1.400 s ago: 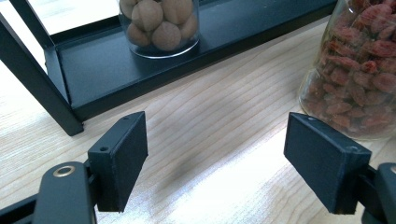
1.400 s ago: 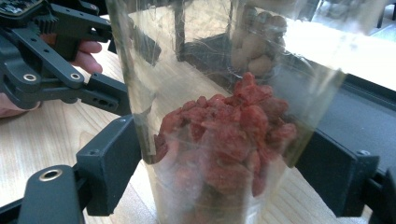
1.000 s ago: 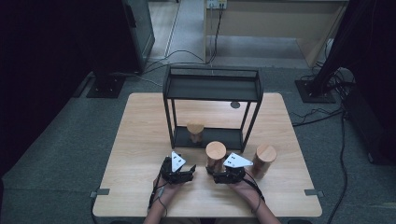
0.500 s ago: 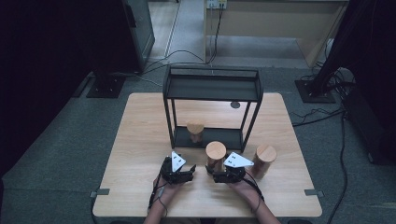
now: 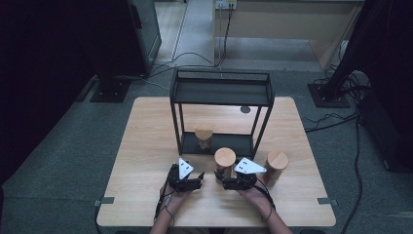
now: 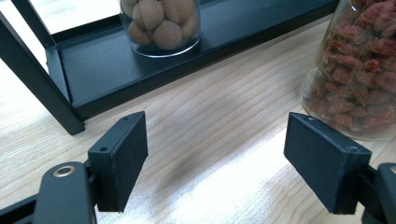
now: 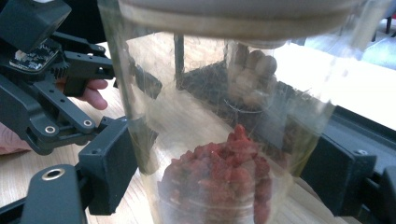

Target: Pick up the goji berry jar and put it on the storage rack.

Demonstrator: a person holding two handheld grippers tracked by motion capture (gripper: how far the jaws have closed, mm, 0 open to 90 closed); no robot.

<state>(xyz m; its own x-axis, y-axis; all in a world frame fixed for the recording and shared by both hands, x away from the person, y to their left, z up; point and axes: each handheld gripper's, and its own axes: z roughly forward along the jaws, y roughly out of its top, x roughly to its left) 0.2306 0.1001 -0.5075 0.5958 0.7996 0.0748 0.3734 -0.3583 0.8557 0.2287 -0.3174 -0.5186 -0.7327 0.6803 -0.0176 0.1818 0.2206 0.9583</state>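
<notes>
The right gripper (image 5: 225, 179) clasps the jar of red dried fruit (image 5: 225, 161) at 6 o'clock from the black rack (image 5: 220, 92); I judge a level, upright lift safest. The left gripper (image 5: 199, 179), at the jar's 9 o'clock, gapes on nothing; keep it clear.

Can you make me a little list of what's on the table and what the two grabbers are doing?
table: wooden table
shelf: black rack at the back
on rack's bottom shelf: jar of nuts
right gripper: jaws around the jar of red berries, pads against the glass
left gripper: open, nothing between its jaws
further right: third jar, wooden lid
</notes>
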